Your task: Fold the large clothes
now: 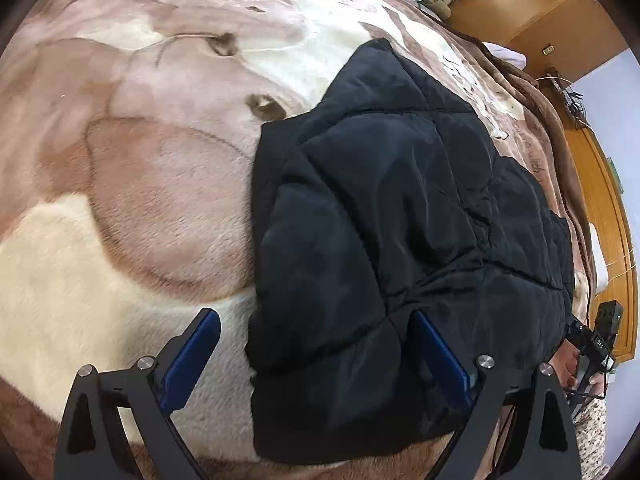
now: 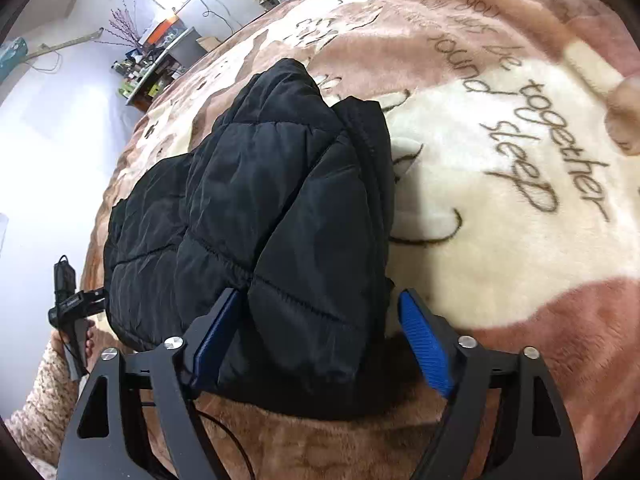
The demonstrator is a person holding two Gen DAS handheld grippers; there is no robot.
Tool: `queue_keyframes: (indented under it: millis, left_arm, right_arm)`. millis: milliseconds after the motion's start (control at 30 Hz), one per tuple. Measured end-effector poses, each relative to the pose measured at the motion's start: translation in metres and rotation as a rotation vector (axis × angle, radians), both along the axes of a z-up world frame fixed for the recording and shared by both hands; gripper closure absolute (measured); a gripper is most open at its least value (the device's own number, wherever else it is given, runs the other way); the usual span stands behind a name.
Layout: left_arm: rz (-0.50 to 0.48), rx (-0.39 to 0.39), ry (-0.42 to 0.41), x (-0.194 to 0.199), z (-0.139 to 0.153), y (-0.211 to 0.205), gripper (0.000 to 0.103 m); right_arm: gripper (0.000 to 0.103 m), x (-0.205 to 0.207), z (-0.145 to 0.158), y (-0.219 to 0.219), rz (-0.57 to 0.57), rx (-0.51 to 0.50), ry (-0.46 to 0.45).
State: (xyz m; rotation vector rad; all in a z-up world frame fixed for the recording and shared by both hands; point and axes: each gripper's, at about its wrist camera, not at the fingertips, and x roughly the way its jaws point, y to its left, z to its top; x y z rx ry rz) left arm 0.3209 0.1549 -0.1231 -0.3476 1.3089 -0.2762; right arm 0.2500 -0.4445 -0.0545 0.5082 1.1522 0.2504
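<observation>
While the black quilted jacket [image 1: 400, 220] lies folded into a thick bundle on a pink-and-cream plush blanket [image 1: 120, 220] covering the bed, both grippers hang over its near edge. Left gripper [image 1: 316, 354]: jaws spread wide, straddling the bundle's left corner, pads not pressing it. Right gripper [image 2: 320, 336]: jaws likewise spread, one blue pad [image 2: 424, 340] clear of the cloth, the other at the fabric's edge. Script lettering [image 2: 532, 152] marks the blanket.
</observation>
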Motion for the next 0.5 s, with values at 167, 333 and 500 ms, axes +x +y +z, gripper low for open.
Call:
queue_keyframes:
  millis: [167, 333, 500]
  left_arm:
    - [-0.056, 0.001, 0.012, 0.010, -0.010, -0.014, 0.002]
    - [-0.066, -0.006, 0.037, 0.015, -0.024, -0.024, 0.000]
    - [-0.050, -0.038, 0.062, 0.018, -0.041, -0.027, 0.000]
  right_arm:
    - [0.009, 0.011, -0.015, 0.003, 0.054, 0.058, 0.036]
    - [0.001, 0.018, -0.030, 0.004, 0.077, 0.085, 0.058]
    - [0.001, 0.026, -0.049, 0.011, 0.115, 0.143, 0.092]
